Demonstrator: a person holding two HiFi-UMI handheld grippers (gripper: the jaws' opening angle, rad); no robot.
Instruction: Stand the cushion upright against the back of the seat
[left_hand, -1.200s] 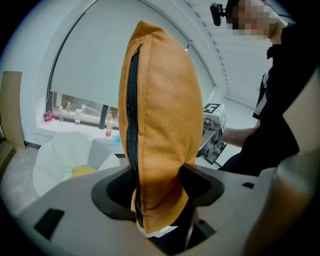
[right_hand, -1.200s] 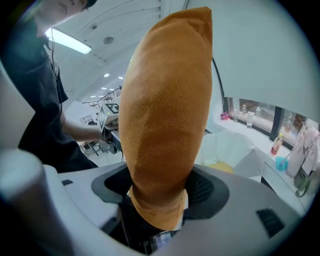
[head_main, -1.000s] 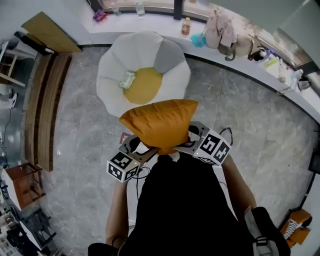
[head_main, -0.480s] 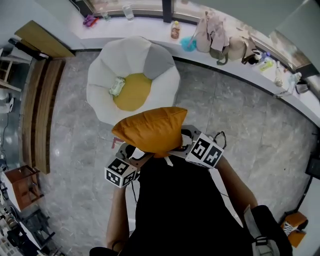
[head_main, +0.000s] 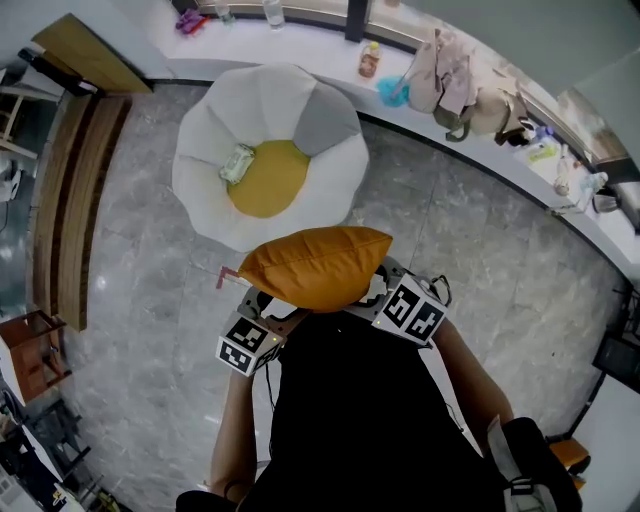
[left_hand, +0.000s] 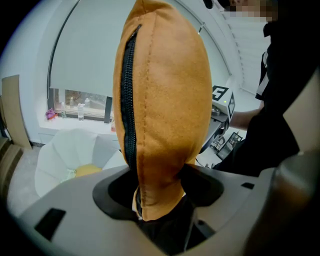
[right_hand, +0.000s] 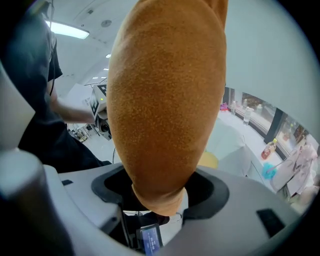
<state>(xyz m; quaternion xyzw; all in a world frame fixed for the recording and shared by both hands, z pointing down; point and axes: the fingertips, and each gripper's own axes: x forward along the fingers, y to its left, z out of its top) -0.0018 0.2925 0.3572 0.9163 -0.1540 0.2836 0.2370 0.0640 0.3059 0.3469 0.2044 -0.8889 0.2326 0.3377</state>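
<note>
Currently one cushion (head_main: 312, 265) in left gripper (left_hand: 160, 192) (just tightened), right gripper (right_hand: 157, 192); one seat (head_main: 200, 160).

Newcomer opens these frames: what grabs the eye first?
The orange cushion, pinched by the left tongs and right tongs in front of the person. Beyond it on the grey floor sits a white petal-shaped seat with a yellow centre, a small pale packet lying on it.
</note>
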